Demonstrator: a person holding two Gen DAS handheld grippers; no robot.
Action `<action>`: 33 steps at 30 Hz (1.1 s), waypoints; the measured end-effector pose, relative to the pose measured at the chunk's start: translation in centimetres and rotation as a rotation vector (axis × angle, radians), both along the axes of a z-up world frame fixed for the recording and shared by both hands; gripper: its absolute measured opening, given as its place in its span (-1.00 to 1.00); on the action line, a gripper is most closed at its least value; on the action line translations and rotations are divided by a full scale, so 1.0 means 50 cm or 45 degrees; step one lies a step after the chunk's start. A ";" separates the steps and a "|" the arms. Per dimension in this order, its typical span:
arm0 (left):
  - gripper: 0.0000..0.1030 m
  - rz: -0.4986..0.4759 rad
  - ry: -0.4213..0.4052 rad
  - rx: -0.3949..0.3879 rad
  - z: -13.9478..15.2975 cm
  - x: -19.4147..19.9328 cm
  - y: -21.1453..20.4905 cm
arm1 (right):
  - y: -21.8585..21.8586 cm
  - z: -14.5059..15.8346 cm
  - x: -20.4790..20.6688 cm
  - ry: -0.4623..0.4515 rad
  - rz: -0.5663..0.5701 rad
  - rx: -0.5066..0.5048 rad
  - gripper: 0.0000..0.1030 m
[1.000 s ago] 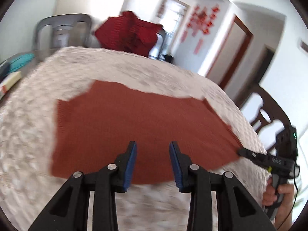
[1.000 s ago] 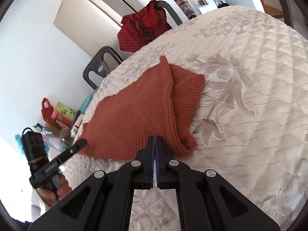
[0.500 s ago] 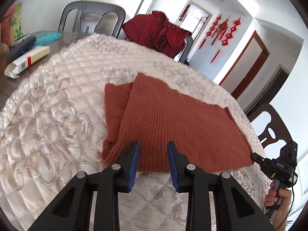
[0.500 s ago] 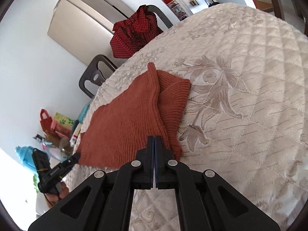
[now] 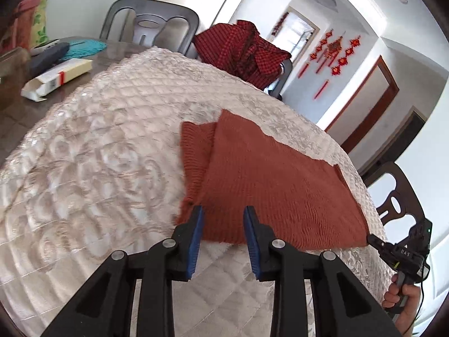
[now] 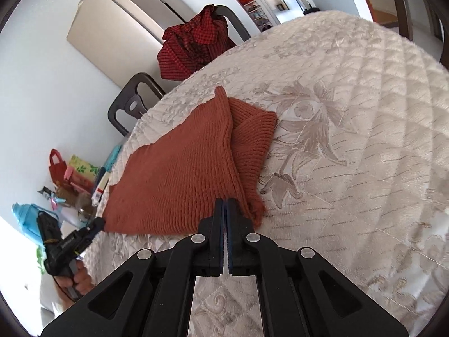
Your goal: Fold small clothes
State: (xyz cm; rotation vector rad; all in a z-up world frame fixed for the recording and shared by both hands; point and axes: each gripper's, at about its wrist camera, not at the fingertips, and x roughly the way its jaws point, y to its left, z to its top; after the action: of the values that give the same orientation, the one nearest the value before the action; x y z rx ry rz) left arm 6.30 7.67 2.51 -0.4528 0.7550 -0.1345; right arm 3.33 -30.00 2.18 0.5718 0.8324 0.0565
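A rust-orange knit garment (image 5: 269,185) lies folded on the cream quilted table cover (image 5: 92,174), with a ribbed part sticking out at one side. It also shows in the right wrist view (image 6: 182,174). My left gripper (image 5: 223,219) is open at the garment's near edge, by its near left corner. In the right wrist view it (image 6: 96,224) shows at the garment's left corner. My right gripper (image 6: 225,205) is shut on the garment's near corner edge. In the left wrist view it (image 5: 373,240) touches the garment's right corner.
A red checked cloth (image 5: 244,50) hangs over a chair at the far side. A grey chair (image 5: 148,25) stands beside it. A white carton (image 5: 56,78) and clutter lie on the bare table to the left. A dark wooden chair (image 5: 398,202) stands at the right.
The garment now lies folded with a ribbed part showing at the side. My left gripper has shifted toward the garment's left near corner. My right gripper stays shut on its corner.
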 end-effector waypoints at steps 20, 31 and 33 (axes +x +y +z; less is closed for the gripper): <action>-0.03 0.030 0.062 -0.040 -0.024 0.042 0.002 | 0.015 -0.008 -0.035 0.038 -0.025 0.107 -0.18; -0.03 -0.004 0.068 -0.059 -0.024 0.036 -0.010 | -0.003 -0.015 -0.014 0.016 -0.076 0.247 -0.18; -0.03 -0.003 0.076 -0.101 -0.027 0.020 -0.007 | -0.001 -0.021 -0.022 0.015 -0.059 0.296 -0.18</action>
State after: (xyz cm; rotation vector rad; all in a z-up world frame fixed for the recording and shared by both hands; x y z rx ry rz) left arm 7.31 7.32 1.14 -0.5331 0.8108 -0.1543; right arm 2.23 -30.07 1.13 0.8102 0.8289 0.1086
